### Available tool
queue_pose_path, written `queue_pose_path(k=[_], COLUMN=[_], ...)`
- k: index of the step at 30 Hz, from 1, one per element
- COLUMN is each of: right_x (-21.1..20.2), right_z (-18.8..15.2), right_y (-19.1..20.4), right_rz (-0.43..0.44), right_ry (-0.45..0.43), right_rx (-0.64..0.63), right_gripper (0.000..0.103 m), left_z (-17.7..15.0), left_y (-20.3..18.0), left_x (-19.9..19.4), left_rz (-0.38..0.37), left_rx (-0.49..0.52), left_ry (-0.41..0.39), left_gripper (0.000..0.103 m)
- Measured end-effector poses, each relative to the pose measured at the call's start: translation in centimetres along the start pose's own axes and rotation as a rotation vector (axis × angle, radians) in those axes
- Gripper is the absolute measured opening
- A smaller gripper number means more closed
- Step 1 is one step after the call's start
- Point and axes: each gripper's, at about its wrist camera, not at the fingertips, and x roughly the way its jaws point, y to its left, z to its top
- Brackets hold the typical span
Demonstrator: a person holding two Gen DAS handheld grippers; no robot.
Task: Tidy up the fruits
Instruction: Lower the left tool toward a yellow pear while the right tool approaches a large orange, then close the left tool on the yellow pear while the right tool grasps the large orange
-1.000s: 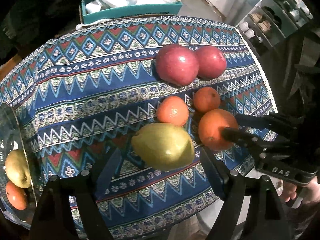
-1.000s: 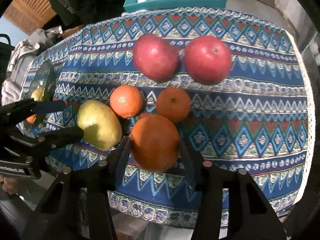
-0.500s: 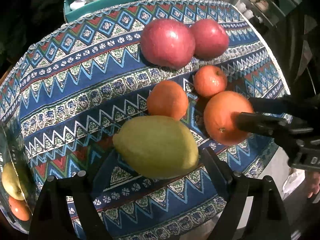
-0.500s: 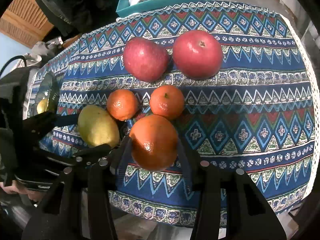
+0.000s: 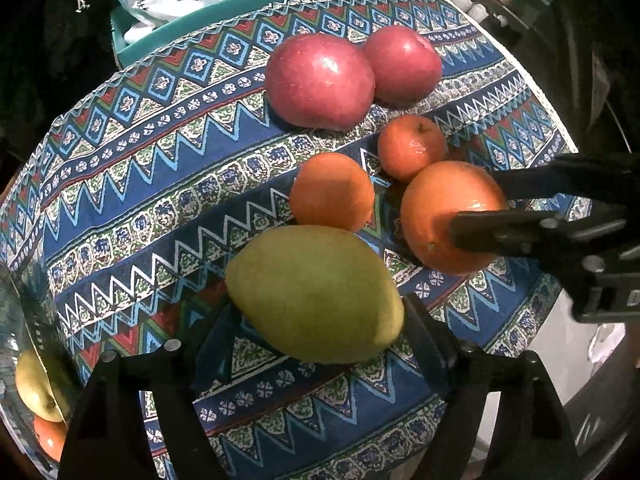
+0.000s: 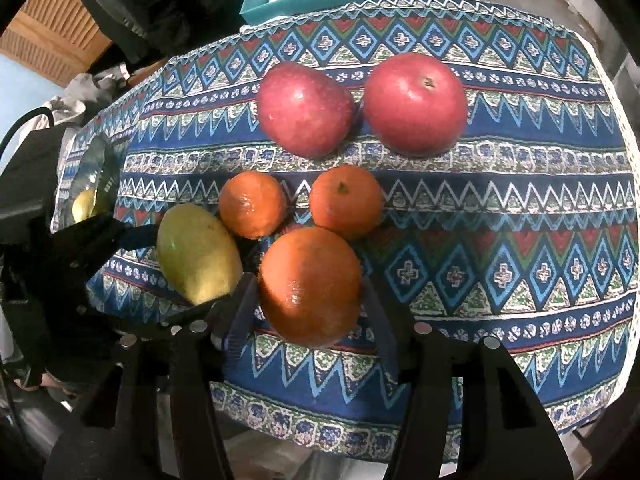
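Observation:
My left gripper [image 5: 316,320] is shut on a yellow-green mango [image 5: 316,294], which also shows in the right wrist view [image 6: 198,254]. My right gripper [image 6: 308,304] is shut on a large orange [image 6: 310,284], seen from the left wrist too [image 5: 450,216], with the right gripper's fingers [image 5: 520,228] clamped on it. Two small tangerines [image 6: 253,205] [image 6: 346,202] and two red apples [image 6: 305,110] [image 6: 414,104] lie on the patterned tablecloth [image 6: 520,208] beyond them.
A glass bowl [image 5: 24,320] at the table's left edge holds a yellow fruit [image 5: 36,388] and an orange one [image 5: 50,436]. A teal bin [image 5: 168,36] with cloth stands behind the table. The table's near edge drops off just below both grippers.
Both grippers have closed in on their fruits and now grip them. The mango and large orange look bigger and nearer in each view; the other fruits have not moved.

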Motion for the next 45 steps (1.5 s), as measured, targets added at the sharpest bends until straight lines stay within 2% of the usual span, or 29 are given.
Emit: queue_pose_path(k=[5, 10, 18, 24, 29, 38, 45], right_x=[1.2, 2.2, 4.3, 4.2, 3.4, 2.0, 1.1], right_z=[0.3, 0.9, 1.1, 0.9, 0.1, -0.5, -0.5], right_y=[0.7, 1.6, 1.5, 1.4, 0.6, 0.6, 1.4], right_rz=[0.008, -0.016, -0.023, -0.020, -0.017, -0.057, -0.082], right_ry=[0.016, 0.024, 0.063, 0.034, 0.022, -0.021, -0.060], right_rx=[-0.009, -0.036, -0.033, -0.037, -0.021, -0.035, -0.066], right_gripper=[0.059, 0.063, 0.064, 0.063, 0.062, 0.062, 0.062], left_z=[-0.3, -0.4, -0.2, 0.2, 0.5, -0.2, -1.0], left_y=[1.1, 1.3, 1.5, 1.0, 1.1, 0.1, 0.8], left_x=[-1.2, -1.6, -1.0, 0.3, 1.0, 0.7, -1.0], left_rz=[-0.014, -0.026, -0.030, 0.002, 0.001, 0.051, 0.030], left_rx=[-0.013, -0.012, -0.001, 0.020, 0.025, 0.075, 0.049], left_ry=[-0.022, -0.039, -0.017, 0.008, 0.017, -0.033, -0.060], left_gripper=[0.072, 0.068, 0.070, 0.071, 0.072, 0.070, 0.069])
